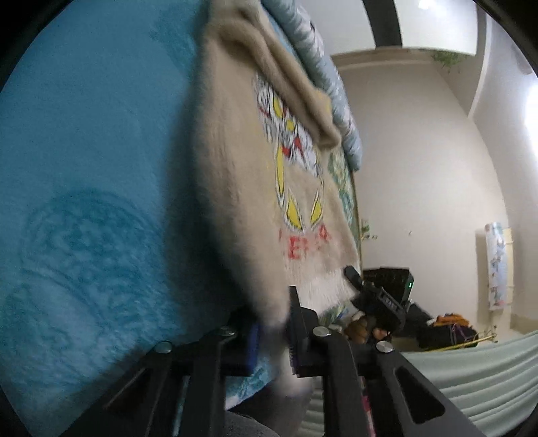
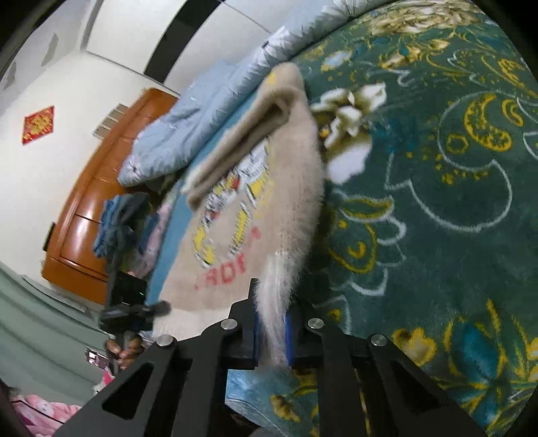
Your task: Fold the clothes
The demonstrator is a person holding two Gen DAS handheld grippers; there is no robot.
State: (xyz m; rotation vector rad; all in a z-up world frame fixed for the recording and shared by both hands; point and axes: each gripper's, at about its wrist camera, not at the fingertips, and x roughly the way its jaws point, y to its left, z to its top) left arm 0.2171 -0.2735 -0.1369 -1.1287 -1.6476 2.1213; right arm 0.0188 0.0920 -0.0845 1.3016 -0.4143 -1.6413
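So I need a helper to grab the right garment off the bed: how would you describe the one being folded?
On the bed's teal patterned blanket, in front of the pale blue quilt, lies a fuzzy beige sweater. Unlike the bedding, it carries a yellow cartoon print over red lettering.

bed covered by teal floral blanket [image 2: 437,201]; pale blue quilt [image 2: 201,121] bunched at its far edge; orange wooden cabinet [image 2: 87,215]; white walls [image 1: 420,168]; red diamond wall decoration [image 2: 37,123]; black ceiling beam [image 1: 383,23].
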